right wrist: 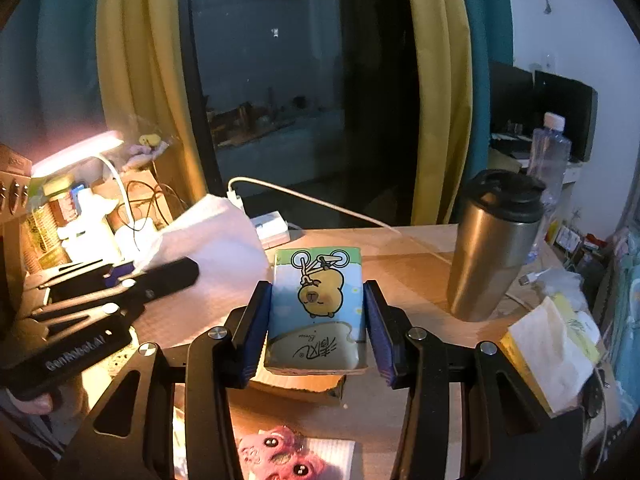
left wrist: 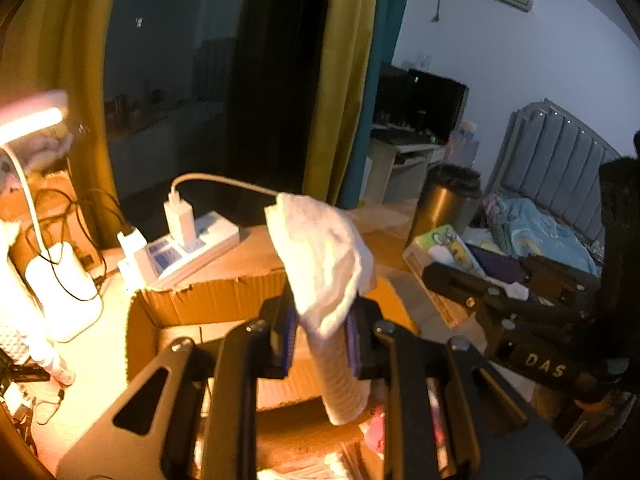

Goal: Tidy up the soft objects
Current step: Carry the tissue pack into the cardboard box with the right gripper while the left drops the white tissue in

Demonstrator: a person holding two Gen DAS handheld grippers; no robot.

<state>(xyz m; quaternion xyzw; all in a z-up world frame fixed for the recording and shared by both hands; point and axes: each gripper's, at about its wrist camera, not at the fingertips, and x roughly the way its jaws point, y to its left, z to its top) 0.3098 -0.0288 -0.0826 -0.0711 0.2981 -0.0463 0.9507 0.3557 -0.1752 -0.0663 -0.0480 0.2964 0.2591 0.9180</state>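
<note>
My left gripper (left wrist: 322,330) is shut on a white tissue (left wrist: 322,264) that hangs crumpled above an open cardboard box (left wrist: 208,300). The same tissue (right wrist: 208,232) and the left gripper (right wrist: 132,276) show at the left of the right wrist view. My right gripper (right wrist: 316,328) is shut on a tissue pack (right wrist: 318,308) printed with a cartoon capybara, held above the wooden table (right wrist: 404,280). The pack also shows in the left wrist view (left wrist: 444,246). A pink plush toy (right wrist: 280,456) lies below the right gripper.
A steel tumbler (right wrist: 492,248) stands right of the pack. Another tissue pack (right wrist: 552,344) lies at the right edge. A lit desk lamp (left wrist: 36,120), a power strip with chargers (left wrist: 188,240) and cables sit at the left. A water bottle (right wrist: 548,152) stands behind.
</note>
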